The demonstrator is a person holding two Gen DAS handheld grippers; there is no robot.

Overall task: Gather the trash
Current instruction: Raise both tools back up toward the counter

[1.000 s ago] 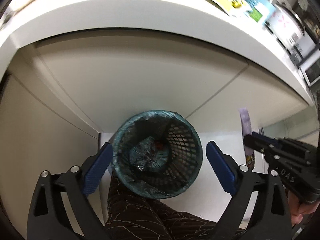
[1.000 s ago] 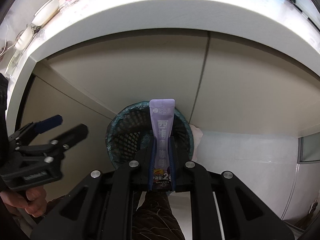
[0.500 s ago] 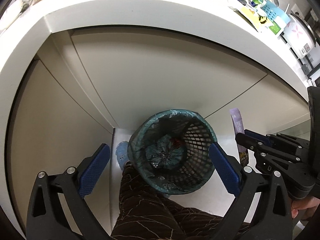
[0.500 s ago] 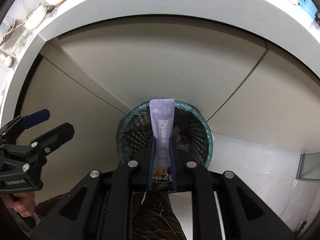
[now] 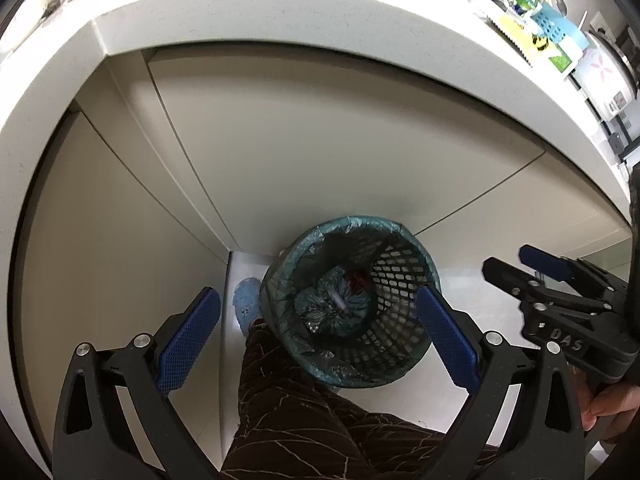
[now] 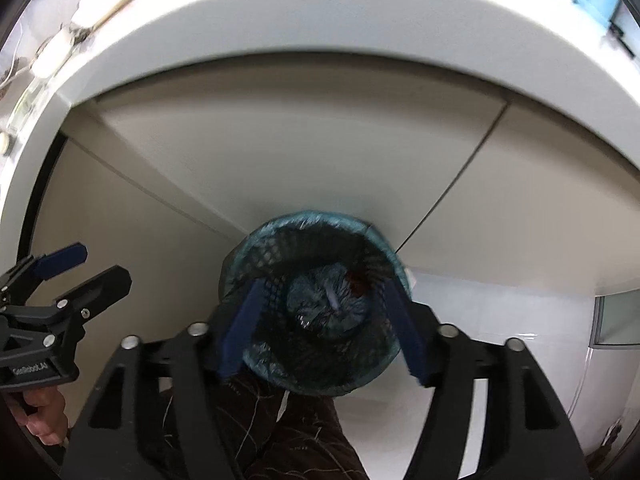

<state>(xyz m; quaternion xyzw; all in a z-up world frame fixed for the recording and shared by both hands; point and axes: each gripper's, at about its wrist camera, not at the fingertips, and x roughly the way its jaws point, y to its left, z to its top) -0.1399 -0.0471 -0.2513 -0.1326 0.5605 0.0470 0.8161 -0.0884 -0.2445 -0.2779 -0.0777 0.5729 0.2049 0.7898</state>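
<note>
White curved countertop [image 5: 280, 12] over beige cabinet doors [image 5: 320, 140], blue basket [image 5: 554, 20] with packets on the counter, white floor tiles [image 6: 500, 312] below.

Home kitchen: white countertop [image 5: 280, 12] (cluttered), cabinet doors [image 5: 320, 152], rice cooker [image 5: 604, 76].

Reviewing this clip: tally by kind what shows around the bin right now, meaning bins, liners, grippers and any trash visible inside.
Mesh bin: 1
Teal liner: 1
Grippers: 2, left gripper, right gripper with jaws opening and nothing between them
Pale falling piece of trash, blurred: 1
Red scrap: 1
Total: 6
</note>
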